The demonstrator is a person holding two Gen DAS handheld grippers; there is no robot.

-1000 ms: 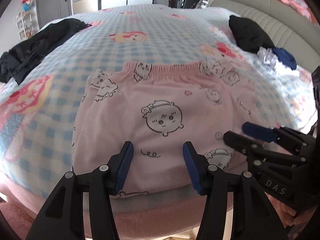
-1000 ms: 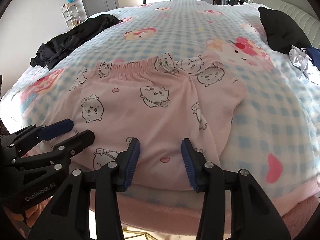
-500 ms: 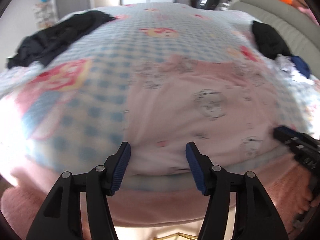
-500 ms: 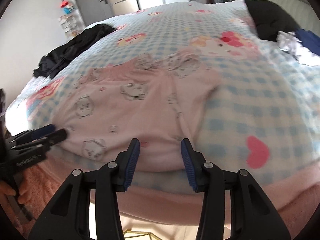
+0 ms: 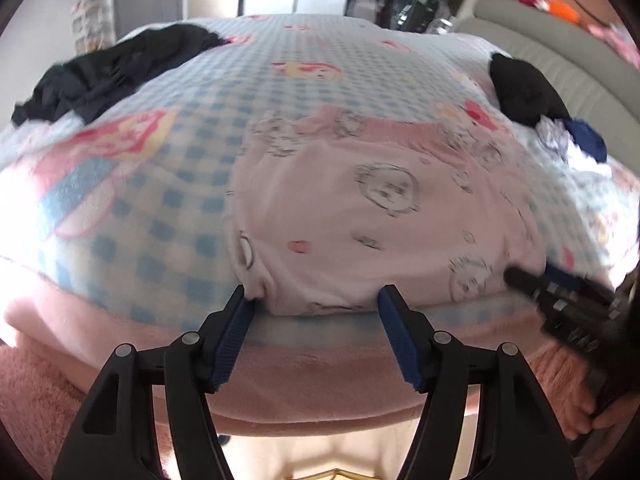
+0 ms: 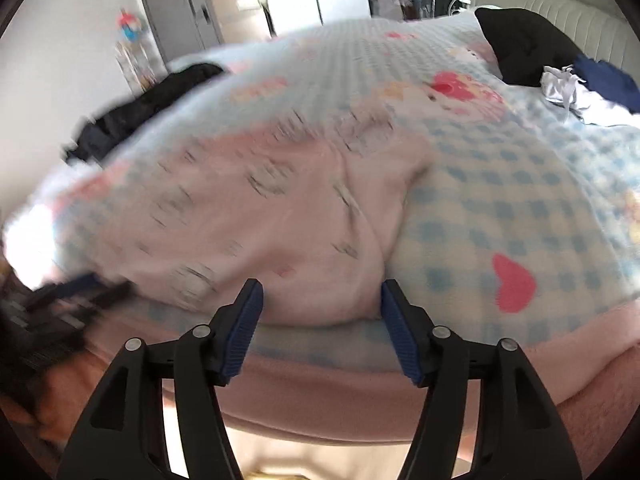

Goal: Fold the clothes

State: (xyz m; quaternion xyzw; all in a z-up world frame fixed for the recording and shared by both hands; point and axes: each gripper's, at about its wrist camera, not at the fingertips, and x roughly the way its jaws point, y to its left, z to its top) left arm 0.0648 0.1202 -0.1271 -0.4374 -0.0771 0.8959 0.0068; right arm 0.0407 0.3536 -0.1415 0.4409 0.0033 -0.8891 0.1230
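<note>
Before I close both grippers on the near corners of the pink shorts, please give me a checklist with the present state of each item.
1. Left gripper open: ok.
2. Right gripper open: ok.
3. Near-left corner of the pink shorts between the left fingers: ok; the hem bump sits by one pad.
4. Near-right corner between the right fingers: ok.
5. Only shorts, not the checked blanket, will be pinched: cannot tell.
6. Shorts lying flat: not ok; a crease runs along the right side, picture blurred.
</note>
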